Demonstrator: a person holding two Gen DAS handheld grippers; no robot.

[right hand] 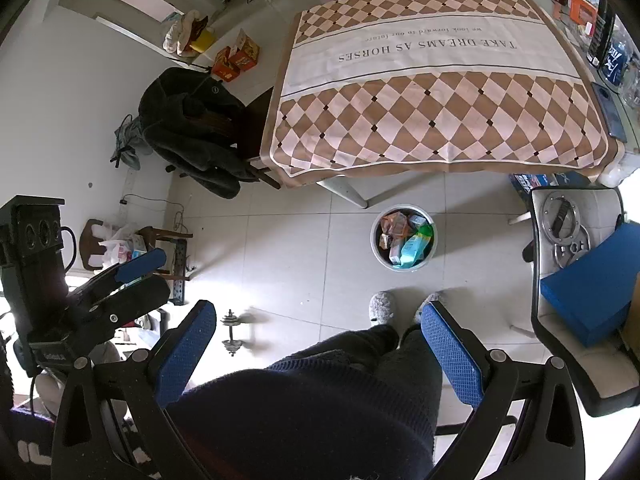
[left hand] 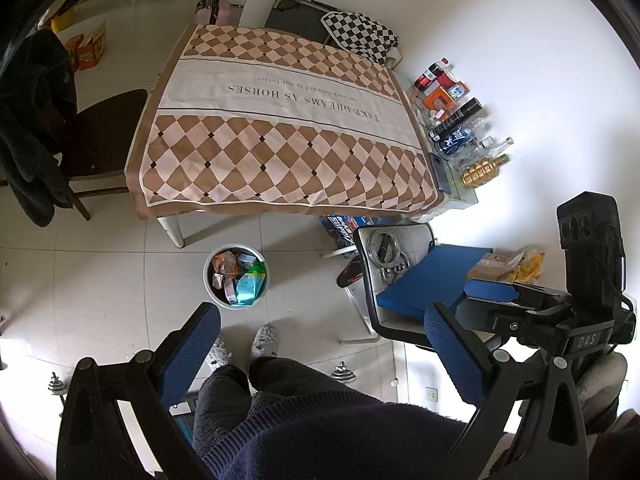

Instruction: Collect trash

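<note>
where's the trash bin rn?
Trash bin stands on the floor tiles just in front of the table, near its front leg, ahead of the person's slippers.

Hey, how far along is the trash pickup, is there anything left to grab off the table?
Mostly done, it seems. The round trash bin on the floor is packed with wrappers and cartons, and the checkered tablecloth shows no litter. Nothing is in hand: the left claw and right claw both hang open and empty above the person's lap. What might remain is the cluster of bottles and boxes along the wall, if those count as trash.
</note>
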